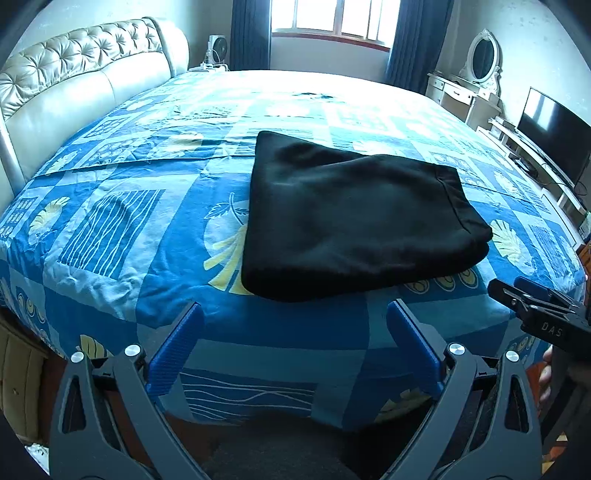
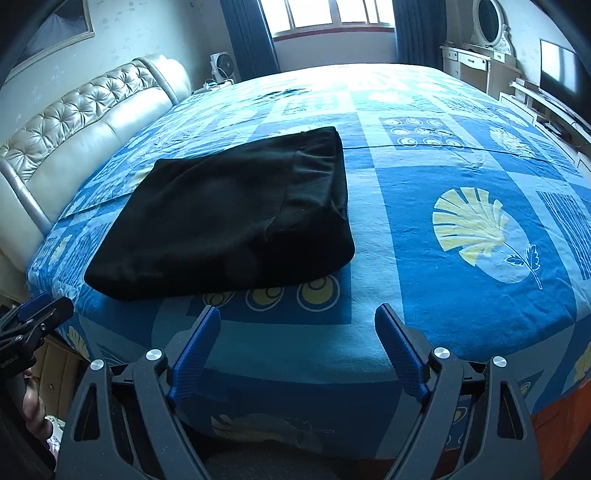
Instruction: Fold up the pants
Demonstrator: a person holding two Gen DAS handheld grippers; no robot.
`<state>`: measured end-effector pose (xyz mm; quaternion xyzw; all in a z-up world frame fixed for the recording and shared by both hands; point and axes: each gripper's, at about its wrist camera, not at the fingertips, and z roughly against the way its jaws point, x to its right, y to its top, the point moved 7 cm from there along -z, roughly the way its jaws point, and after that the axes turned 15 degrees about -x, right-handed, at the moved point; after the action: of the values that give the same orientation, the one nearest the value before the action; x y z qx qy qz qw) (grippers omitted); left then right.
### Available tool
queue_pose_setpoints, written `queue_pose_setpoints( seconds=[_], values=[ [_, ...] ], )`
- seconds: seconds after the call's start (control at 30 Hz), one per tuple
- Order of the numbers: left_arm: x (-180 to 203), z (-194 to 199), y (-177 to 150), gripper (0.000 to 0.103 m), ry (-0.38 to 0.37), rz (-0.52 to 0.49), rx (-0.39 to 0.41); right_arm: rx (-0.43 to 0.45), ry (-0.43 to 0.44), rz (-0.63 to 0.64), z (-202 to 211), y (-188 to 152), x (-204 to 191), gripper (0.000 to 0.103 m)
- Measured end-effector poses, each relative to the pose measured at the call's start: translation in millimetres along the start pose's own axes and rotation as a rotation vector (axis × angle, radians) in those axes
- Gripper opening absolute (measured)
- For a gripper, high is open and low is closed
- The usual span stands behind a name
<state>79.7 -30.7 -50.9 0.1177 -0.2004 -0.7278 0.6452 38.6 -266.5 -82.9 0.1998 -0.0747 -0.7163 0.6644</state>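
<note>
**A:** How do the tongs stand?

**B:** The left gripper (image 1: 295, 310) has its blue pads (image 1: 177, 343) wide apart with nothing between them; it hangs over the near edge of the bed (image 1: 110, 236). The right gripper (image 2: 297, 314) is the same: jaws spread, only the bedspread showing in the gap.

**A:** Do they touch the pants?

**B:** No. Both sit just short of them. The black pants (image 1: 354, 218) lie folded into a thick rectangle on the blue patterned bedspread (image 2: 461, 177), close to the near edge. From the left wrist they are straight ahead and a little right; from the right wrist they are ahead and to the left.

**A:** And further out?

**B:** A padded cream headboard (image 1: 81, 77) on the left, a window (image 1: 332, 18) with dark blue curtains (image 1: 249, 33) at the far side, a white dressing table with an oval mirror (image 1: 484, 55) and a television (image 1: 554, 129) on the right.
</note>
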Motion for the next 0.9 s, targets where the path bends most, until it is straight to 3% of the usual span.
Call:
queue_pose_setpoints(
  seconds=[0.23,0.9],
  values=[
    [3.9,1.9,0.1,0.099,0.044,-0.022,0.018,-0.009,0.001,0.001,-1.8,-0.3,-0.2,0.085],
    [-2.8,-2.1,1.4,0.099,0.049,0.017,0.005,-0.03,-0.006,0.003,-10.8,-1.4,2.5,0.085]
  ],
)
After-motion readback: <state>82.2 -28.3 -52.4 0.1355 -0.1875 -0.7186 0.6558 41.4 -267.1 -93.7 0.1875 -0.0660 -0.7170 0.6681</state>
